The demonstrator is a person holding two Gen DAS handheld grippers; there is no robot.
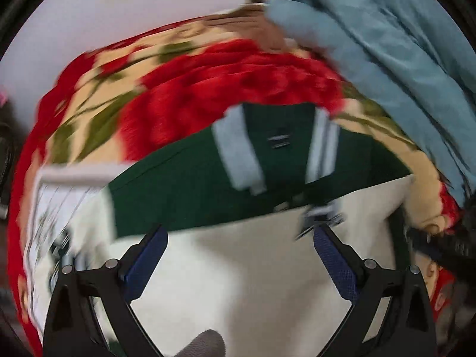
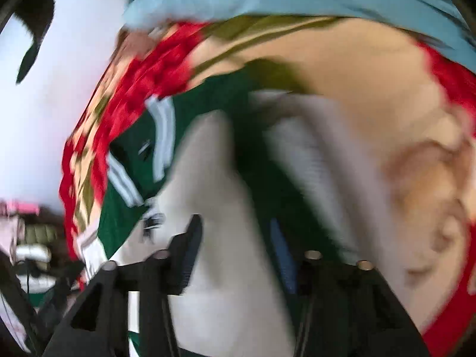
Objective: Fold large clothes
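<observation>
- Left gripper (image 1: 239,263): jaws stand wide apart, nothing between the 2 blue pads (image 1: 147,263); only cream cloth lies beneath them.
- Right gripper (image 2: 235,255): jaws partly apart (heavy blur); cream and green cloth sits in the gap, but whether the pads press it cannot be told.
- Green-and-cream garment (image 1: 190,184), with pale striped collar, lies spread on the red floral blanket (image 1: 226,86).
- Light blue cloth (image 1: 386,44) is heaped at the blanket's far edge.

Floral blanket (image 1: 208,89) under green-white garment (image 1: 184,190), blue cloth (image 1: 386,44)
</observation>
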